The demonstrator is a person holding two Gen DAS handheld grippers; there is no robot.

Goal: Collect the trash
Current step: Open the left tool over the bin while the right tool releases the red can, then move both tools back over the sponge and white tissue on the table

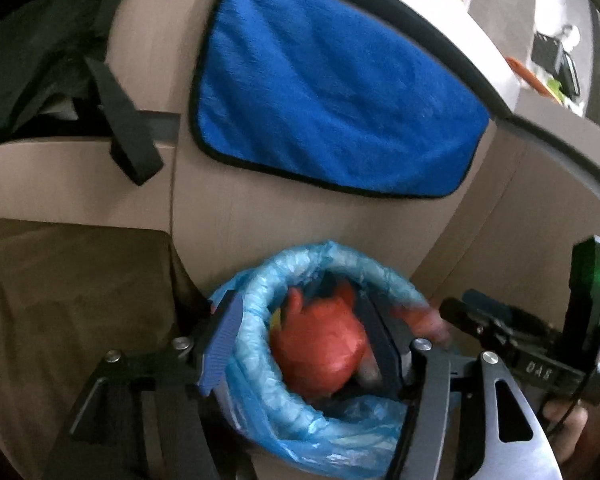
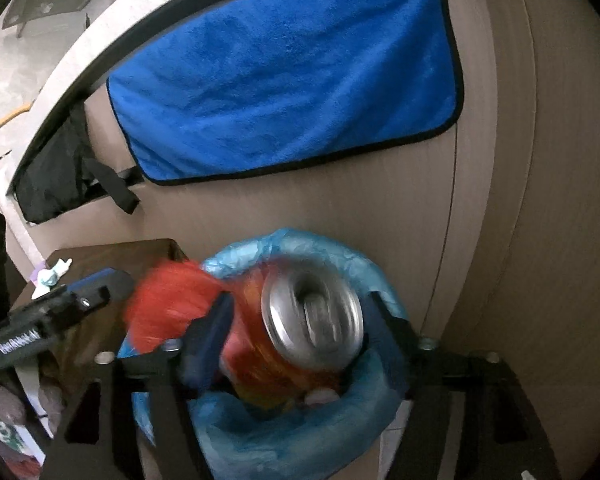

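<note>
Right now the right gripper point(image 2: 296, 332) sits directly above the bin with its jaws spread; a silver-topped can point(image 2: 312, 320), blurred, lies between them, and whether the pads touch its sides I cannot tell. It looks more let go than gripped. Beside it the left gripper point(image 1: 300, 344) is likewise parted over the bin mouth, with a crumpled red wrapper point(image 1: 320, 348) between its fingers but seemingly loose and already inside the rim. Both pieces of trash are thus at or within the blue bin liner point(image 1: 260, 392), which is rolled over the bin's edge. Behind stands a beige cabinet front point(image 1: 340, 232) with a blue cloth point(image 1: 324, 92) hanging over it, and a dark low table point(image 2: 112, 256) lies to the left in the right wrist view.

The risks, as I judge them: the can is riding high on the red wrapper and could roll off over the rim. A finger could also snag the loose liner on withdrawal and drag it off the bin. The two grippers are crowded close and might knock together.
</note>
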